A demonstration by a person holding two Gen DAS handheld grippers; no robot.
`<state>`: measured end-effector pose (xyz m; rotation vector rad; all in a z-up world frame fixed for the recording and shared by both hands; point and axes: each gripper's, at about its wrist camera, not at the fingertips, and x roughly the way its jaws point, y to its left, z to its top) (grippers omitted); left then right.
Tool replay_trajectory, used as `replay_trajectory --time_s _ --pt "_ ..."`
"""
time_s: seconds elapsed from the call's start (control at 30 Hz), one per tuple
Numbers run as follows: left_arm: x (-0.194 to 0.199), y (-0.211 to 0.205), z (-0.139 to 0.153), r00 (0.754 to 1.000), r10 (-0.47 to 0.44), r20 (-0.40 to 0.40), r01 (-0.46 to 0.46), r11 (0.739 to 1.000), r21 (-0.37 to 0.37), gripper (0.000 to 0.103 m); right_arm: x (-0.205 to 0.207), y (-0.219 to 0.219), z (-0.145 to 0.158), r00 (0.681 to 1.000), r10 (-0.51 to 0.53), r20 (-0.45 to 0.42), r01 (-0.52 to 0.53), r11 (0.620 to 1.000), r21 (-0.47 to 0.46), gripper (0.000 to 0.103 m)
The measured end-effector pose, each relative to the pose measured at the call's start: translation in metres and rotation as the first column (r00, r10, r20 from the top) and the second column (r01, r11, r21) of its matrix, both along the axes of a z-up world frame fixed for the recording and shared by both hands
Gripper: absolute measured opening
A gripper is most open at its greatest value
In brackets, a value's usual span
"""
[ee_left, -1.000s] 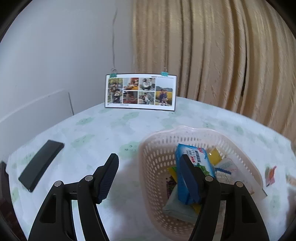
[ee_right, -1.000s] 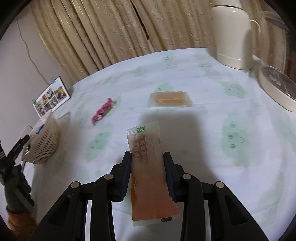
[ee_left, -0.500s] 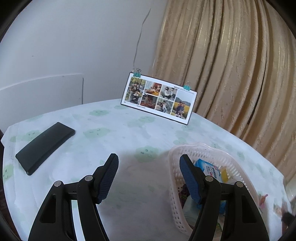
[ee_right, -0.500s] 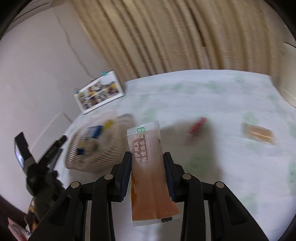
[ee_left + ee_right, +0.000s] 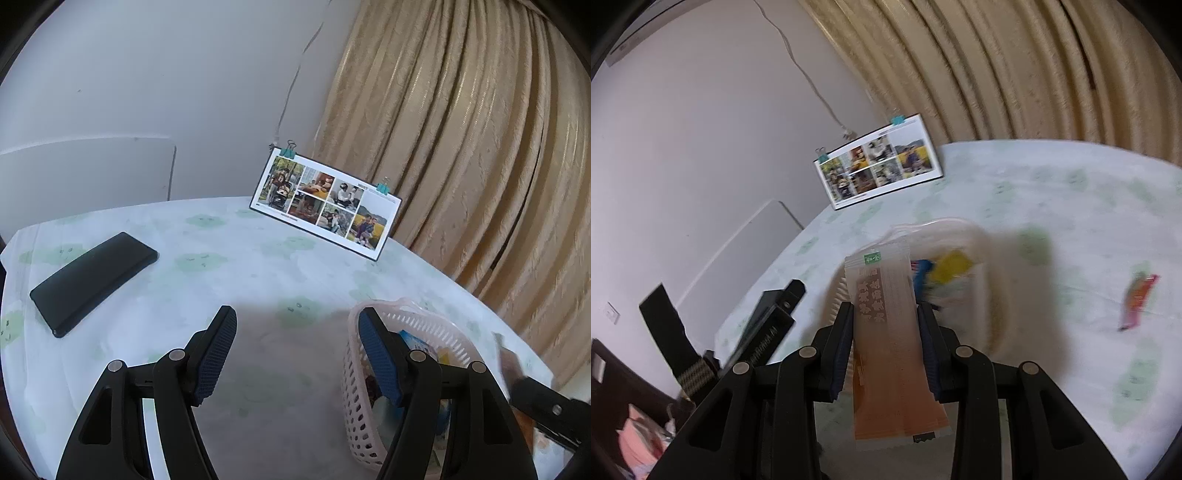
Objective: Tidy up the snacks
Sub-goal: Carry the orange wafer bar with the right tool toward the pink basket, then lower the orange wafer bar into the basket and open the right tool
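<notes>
My right gripper (image 5: 884,325) is shut on a long orange snack packet (image 5: 892,350), which hangs above the near rim of a pale pink perforated basket (image 5: 990,280) holding several snacks. The basket is blurred in the right wrist view. A pink and orange wrapped snack (image 5: 1136,301) lies on the tablecloth to the right of it. My left gripper (image 5: 297,350) is open and empty over bare cloth, its right finger next to the basket (image 5: 356,417). The right gripper with its packet enters the left wrist view at the lower right.
A photo calendar (image 5: 325,206) held by clips stands at the table's back edge against the wall and curtain. A black phone-like slab (image 5: 92,277) lies at the left. The tablecloth (image 5: 229,273) is white with green prints. The left gripper's body (image 5: 757,332) sits left of the basket.
My right gripper has carried the orange packet leftward from the open table to just over the basket. My left gripper has swung left, so the basket now sits at its right edge.
</notes>
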<state>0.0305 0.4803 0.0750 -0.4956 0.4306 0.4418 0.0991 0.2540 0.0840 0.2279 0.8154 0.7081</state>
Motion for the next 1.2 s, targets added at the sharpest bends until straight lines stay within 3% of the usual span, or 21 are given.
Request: replay_trajectory --time_s 0.23,0.6,0.7,0.9,1.17,1.2 --pt "-0.001 0.003 -0.001 1.0 0.004 0.0 -0.004 1.0 -0.01 0.069 0.016 0.024 -0.006 0.993 0.058 -0.1 -0.047 0.993 0.109 0.036" --pt "-0.001 0.001 -0.002 1.0 -0.002 -0.006 0.002 1.0 -0.003 0.069 0.014 0.008 -0.018 0.994 0.022 -0.109 -0.011 0.995 0.1 0.036" --pt "-0.002 -0.004 0.0 1.0 0.002 -0.002 -0.001 0.999 0.037 0.069 0.01 0.001 -0.019 0.994 0.012 -0.106 -0.002 0.995 0.097 0.036" --pt "-0.005 -0.032 0.012 0.999 -0.027 0.037 0.02 0.982 0.188 0.069 0.003 -0.015 -0.02 0.997 -0.033 -0.073 0.038 0.998 0.058 0.036" --pt "-0.005 -0.038 0.015 0.998 -0.041 0.045 0.031 0.978 0.207 0.069 0.003 -0.045 -0.02 0.994 -0.096 -0.043 0.099 0.994 0.055 0.035" --pt "-0.005 -0.039 0.015 0.998 -0.042 0.044 0.032 0.978 0.208 0.069 0.003 -0.049 -0.019 0.993 -0.11 -0.036 0.111 0.993 0.046 0.038"
